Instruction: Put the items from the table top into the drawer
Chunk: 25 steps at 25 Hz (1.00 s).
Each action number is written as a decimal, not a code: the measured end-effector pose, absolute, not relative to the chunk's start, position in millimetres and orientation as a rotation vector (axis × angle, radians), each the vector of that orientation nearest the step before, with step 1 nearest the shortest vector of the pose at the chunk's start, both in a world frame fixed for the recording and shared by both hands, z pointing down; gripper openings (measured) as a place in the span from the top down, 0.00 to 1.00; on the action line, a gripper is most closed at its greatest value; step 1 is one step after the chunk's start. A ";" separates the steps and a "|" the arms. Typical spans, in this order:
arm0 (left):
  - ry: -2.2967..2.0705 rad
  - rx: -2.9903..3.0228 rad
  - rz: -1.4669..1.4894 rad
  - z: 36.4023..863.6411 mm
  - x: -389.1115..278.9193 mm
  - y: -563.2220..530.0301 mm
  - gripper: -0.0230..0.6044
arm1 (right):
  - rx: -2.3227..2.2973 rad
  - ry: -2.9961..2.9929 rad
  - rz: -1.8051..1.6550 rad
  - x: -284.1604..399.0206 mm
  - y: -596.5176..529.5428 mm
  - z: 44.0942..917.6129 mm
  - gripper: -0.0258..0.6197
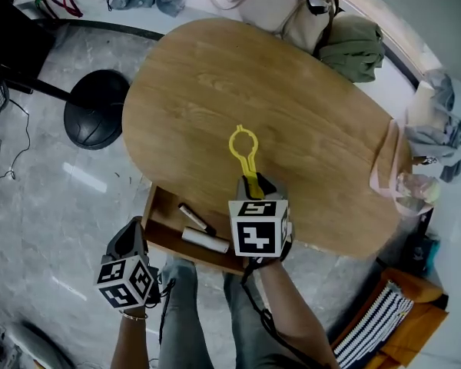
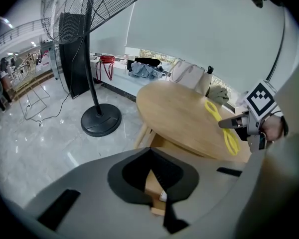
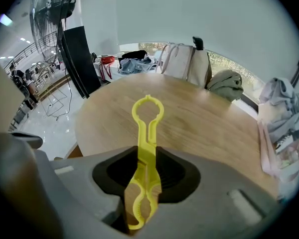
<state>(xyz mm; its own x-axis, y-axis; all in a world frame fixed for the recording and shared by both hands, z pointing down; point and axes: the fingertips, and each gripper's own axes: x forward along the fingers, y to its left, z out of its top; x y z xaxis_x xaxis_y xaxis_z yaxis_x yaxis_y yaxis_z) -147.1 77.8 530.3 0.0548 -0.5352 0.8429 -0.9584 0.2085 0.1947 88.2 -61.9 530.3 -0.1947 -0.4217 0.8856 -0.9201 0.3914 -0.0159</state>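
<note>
Opener [image 3: 147, 114] between right gripper [image 3: 142, 183] jaws; drawer [image 1: 164, 220] open

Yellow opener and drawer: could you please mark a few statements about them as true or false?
1. The right claw grips the yellow opener. True.
2. The drawer is shut. False: it stands open, with a dark pen-like item and a white tube inside.
3. The left claw holds the white tube. False: its jaws are together on nothing.
4. The opener's ring end points out over the table. True.
5. A fan base stands on the table. False: it stands on the floor beside it.
</note>
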 end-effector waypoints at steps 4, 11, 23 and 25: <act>-1.610 1.396 0.539 529.2 -138.5 93.5 0.97 | 1.127 -1.795 0.704 92.6 -46.9 525.5 0.78; -1.662 1.314 0.415 526.9 -138.6 103.1 0.97 | 1.058 -1.818 0.662 93.0 -29.2 517.4 0.78; -1.754 1.223 0.377 529.4 -151.2 136.1 0.97 | 0.863 -1.886 0.551 69.2 -1.0 513.8 0.78; -1.766 1.212 0.374 526.7 -151.5 142.8 0.97 | 0.832 -1.895 0.533 65.4 3.9 512.6 0.78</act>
